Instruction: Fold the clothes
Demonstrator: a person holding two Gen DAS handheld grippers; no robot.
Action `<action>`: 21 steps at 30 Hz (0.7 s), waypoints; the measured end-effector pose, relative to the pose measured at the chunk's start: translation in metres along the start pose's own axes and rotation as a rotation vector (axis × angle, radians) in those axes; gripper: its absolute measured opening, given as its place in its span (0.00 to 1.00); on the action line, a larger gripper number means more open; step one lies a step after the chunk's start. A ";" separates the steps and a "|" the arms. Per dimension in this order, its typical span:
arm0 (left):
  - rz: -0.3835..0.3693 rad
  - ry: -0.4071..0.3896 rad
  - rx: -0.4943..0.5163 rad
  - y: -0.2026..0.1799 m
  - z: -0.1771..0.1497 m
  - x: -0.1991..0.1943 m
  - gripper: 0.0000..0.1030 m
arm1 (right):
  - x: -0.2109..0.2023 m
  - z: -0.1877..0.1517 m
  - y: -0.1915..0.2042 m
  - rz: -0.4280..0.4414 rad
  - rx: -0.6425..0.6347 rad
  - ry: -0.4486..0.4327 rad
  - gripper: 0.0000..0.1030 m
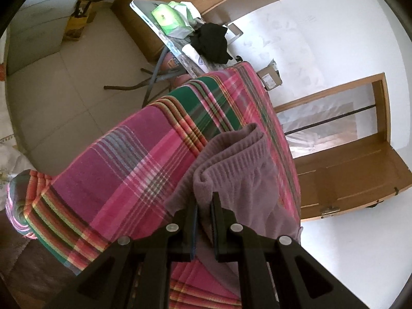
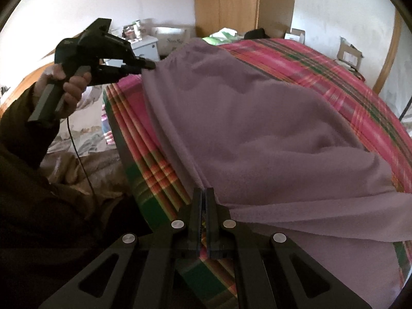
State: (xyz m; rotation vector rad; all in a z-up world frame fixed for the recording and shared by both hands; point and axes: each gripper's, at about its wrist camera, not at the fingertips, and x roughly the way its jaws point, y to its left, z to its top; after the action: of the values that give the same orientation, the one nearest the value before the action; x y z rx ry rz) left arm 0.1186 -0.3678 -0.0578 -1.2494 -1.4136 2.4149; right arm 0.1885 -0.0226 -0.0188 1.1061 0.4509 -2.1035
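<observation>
Currently the purple garment [image 2: 257,128] lies partly doubled over on the plaid bed cover [image 1: 123,170], left gripper [image 1: 204,206] pinching its ribbed edge, right gripper [image 2: 204,200] fully closed at its near edge, further folds remaining.

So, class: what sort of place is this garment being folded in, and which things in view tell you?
Most likely a bedroom in a home. The purple garment lies on a bed under a plaid cover, a wooden wardrobe stands against the wall, and a white bedside cabinet sits beside it.
</observation>
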 end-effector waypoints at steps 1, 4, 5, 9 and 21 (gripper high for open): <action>0.005 0.000 0.005 0.000 0.000 0.000 0.11 | 0.003 -0.001 -0.001 0.004 0.005 0.009 0.02; 0.032 -0.005 0.044 -0.007 -0.002 -0.002 0.11 | 0.005 -0.001 -0.003 0.008 0.020 0.014 0.03; 0.036 -0.004 0.047 -0.009 -0.002 -0.003 0.11 | 0.005 0.000 -0.004 0.010 0.025 0.014 0.03; 0.066 -0.030 0.084 -0.019 -0.010 -0.016 0.12 | 0.006 0.000 -0.006 0.014 0.054 0.011 0.04; 0.024 -0.065 0.399 -0.101 -0.061 -0.036 0.18 | -0.044 -0.027 -0.029 -0.068 0.259 -0.128 0.14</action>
State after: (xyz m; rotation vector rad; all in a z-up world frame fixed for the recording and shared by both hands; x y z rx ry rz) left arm 0.1521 -0.2842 0.0257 -1.1025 -0.8660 2.5993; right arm 0.1993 0.0320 0.0010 1.1029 0.1602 -2.3250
